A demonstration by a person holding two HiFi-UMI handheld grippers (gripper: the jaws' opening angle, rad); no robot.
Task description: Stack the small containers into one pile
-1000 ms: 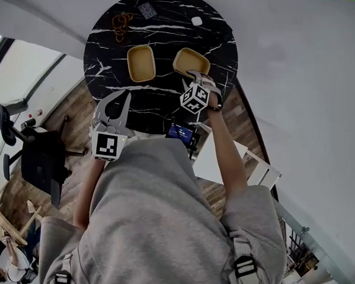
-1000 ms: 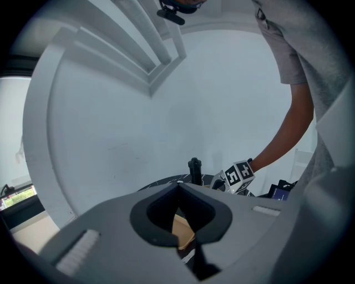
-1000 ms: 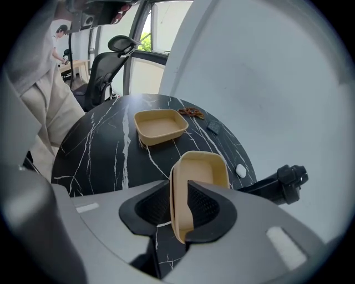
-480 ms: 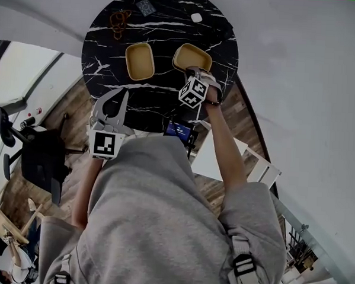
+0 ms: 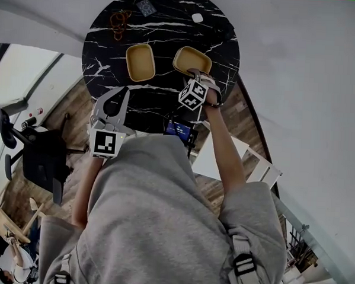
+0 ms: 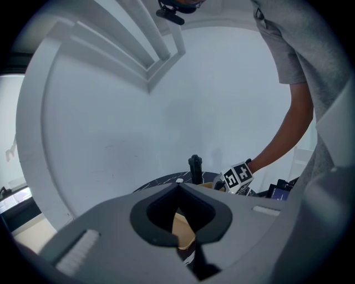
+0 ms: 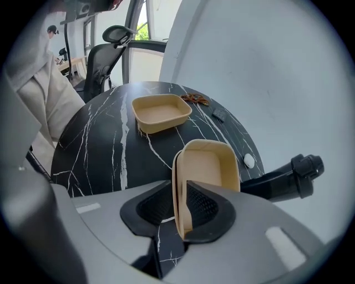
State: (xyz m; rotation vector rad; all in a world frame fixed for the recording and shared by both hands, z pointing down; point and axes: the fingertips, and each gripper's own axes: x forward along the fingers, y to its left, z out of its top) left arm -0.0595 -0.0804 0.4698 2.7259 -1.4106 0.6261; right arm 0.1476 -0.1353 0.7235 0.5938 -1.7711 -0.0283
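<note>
Right container sits on black table, near wall btw right gripper jaws. Those jaws have just been opening: pads spread, gap on one side, no pinch. We judge nothing's secured yet, needs re-close before any lift. Left container lies apart, prob. the stack target. Left gripper pressed together, empty.

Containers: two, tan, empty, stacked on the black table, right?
Not stacked. The left container and right container sit side by side, apart, on the black table. The head view shows it. Two, tan and empty all hold.
</note>
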